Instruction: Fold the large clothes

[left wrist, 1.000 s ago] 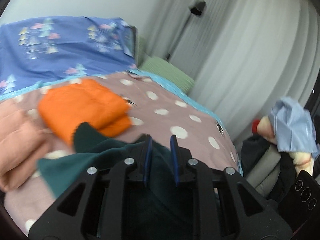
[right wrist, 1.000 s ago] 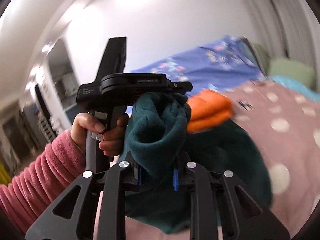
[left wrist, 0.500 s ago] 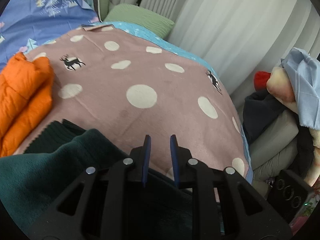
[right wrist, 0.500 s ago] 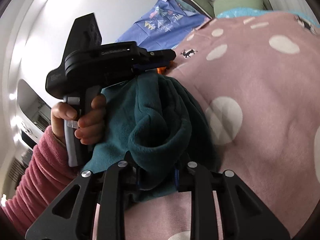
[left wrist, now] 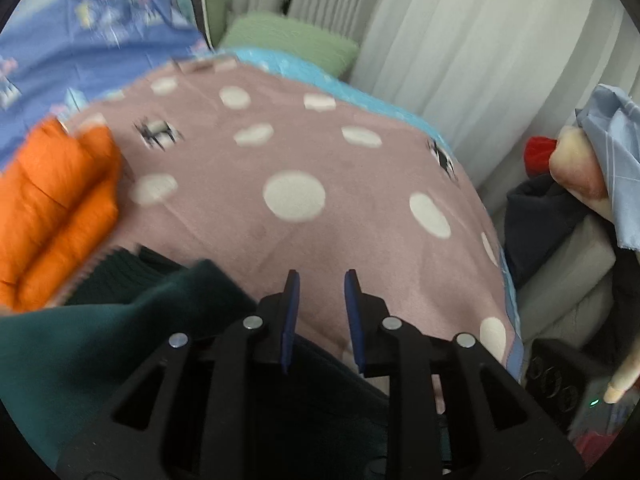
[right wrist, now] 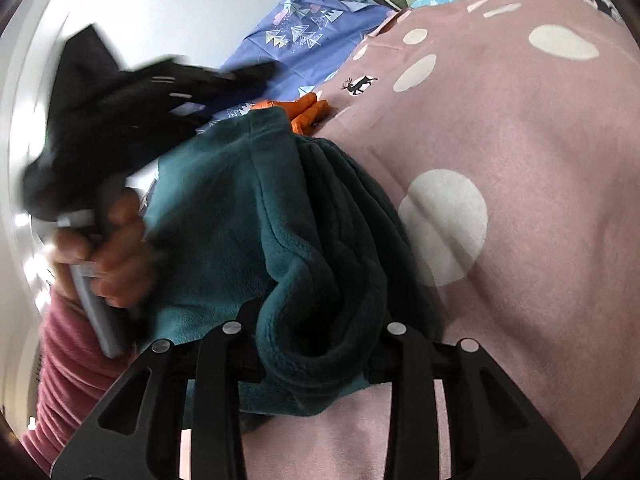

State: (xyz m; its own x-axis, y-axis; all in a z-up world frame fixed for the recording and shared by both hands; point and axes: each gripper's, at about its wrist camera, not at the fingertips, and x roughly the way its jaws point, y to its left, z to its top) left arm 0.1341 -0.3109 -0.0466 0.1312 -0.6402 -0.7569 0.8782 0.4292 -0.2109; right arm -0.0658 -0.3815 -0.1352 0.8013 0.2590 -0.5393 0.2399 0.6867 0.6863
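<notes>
A dark green fleece garment (right wrist: 248, 216) lies bunched on the pink spotted blanket (right wrist: 520, 168). My right gripper (right wrist: 316, 356) is shut on a thick fold of it, and the fleece hides the fingertips. My left gripper (left wrist: 318, 284) is open, its blue pads apart with nothing between them, above the blanket (left wrist: 296, 152); the green fleece (left wrist: 120, 340) lies under it and to its left. In the right wrist view the left gripper (right wrist: 120, 104) is a black blur held in a hand above the garment's far side.
A folded orange padded jacket (left wrist: 56, 200) lies at the blanket's left. A blue patterned quilt (left wrist: 100, 28) and a green pillow (left wrist: 292, 40) are behind. White curtains (left wrist: 460, 40) hang at the right, above a heap of clothes and a soft toy (left wrist: 576, 168).
The left gripper has let go of the green fleece and lifted back, now open over the blanket. The right gripper has lowered the bunched fleece onto the blanket, still shut on it.
</notes>
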